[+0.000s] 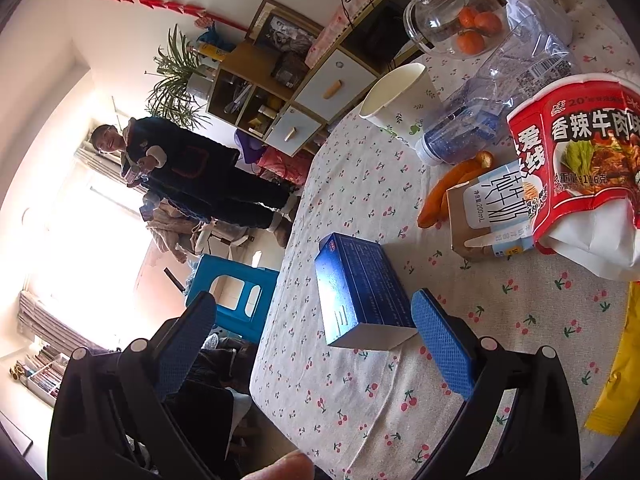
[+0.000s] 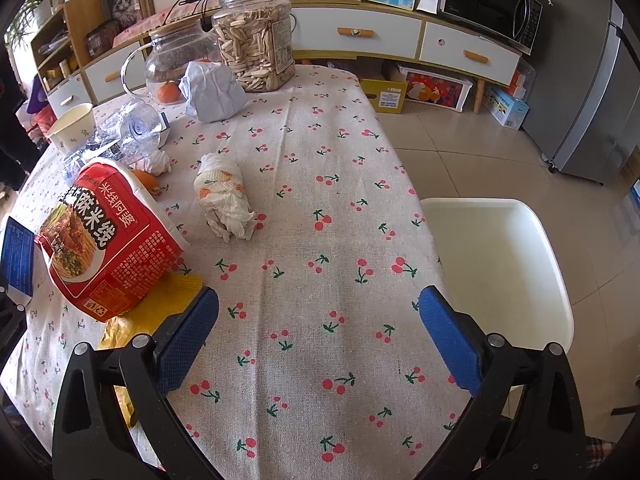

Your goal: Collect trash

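A blue box (image 1: 362, 294) lies on the cherry-print tablecloth (image 1: 360, 400) near the table's edge. My left gripper (image 1: 316, 320) is open and empty, its fingers just short of the box. Beyond lie a red noodle cup (image 1: 580, 152), a milk carton (image 1: 488, 216), orange peel (image 1: 448, 188), a crushed plastic bottle (image 1: 488, 108), a paper cup (image 1: 400, 100) and a yellow wrapper (image 1: 620, 368). My right gripper (image 2: 318, 316) is open and empty above bare cloth. Ahead of it lie a crumpled tissue (image 2: 226, 198), the noodle cup (image 2: 108, 240), the yellow wrapper (image 2: 168, 308) and crumpled paper (image 2: 214, 90).
A jar of seeds (image 2: 256, 40) and a glass jar (image 2: 176, 54) stand at the far end. A white chair (image 2: 500, 264) is at the table's right side. A blue stool (image 1: 234, 300) and a standing person (image 1: 192, 172) are beyond the left edge.
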`<state>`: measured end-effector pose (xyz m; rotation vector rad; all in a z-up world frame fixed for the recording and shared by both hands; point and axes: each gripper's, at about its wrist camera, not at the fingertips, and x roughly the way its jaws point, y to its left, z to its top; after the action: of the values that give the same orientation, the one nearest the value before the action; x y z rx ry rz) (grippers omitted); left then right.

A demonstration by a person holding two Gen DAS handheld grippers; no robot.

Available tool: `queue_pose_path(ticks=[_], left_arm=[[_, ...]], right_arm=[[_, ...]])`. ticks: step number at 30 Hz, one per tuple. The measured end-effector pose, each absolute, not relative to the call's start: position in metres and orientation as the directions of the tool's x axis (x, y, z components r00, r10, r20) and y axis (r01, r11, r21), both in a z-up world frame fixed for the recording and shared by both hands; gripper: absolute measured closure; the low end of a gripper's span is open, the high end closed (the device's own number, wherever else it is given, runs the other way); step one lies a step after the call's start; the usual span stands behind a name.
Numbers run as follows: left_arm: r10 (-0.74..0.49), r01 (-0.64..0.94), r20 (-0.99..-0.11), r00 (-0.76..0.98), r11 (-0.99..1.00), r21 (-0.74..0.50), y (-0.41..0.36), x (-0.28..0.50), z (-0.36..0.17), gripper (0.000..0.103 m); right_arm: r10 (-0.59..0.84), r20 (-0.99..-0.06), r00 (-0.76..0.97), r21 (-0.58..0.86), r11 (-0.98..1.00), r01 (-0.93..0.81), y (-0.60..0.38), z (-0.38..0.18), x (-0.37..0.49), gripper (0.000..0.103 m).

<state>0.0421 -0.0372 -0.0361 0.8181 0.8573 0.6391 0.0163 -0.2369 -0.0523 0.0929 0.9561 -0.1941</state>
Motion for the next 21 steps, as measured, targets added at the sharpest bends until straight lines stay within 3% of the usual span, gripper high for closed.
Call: queue_pose_path(ticks=[21], left_arm=[[0.758,-0.154,-0.401,0.515,0.542,0.826,-0.0403,0.0420,-0.0371,0.008]], right_arm=[[-0.115,-0.820,0.561,-0.001,0.980,0.199,-0.2367,-0.0520,0.0155,0.007]])
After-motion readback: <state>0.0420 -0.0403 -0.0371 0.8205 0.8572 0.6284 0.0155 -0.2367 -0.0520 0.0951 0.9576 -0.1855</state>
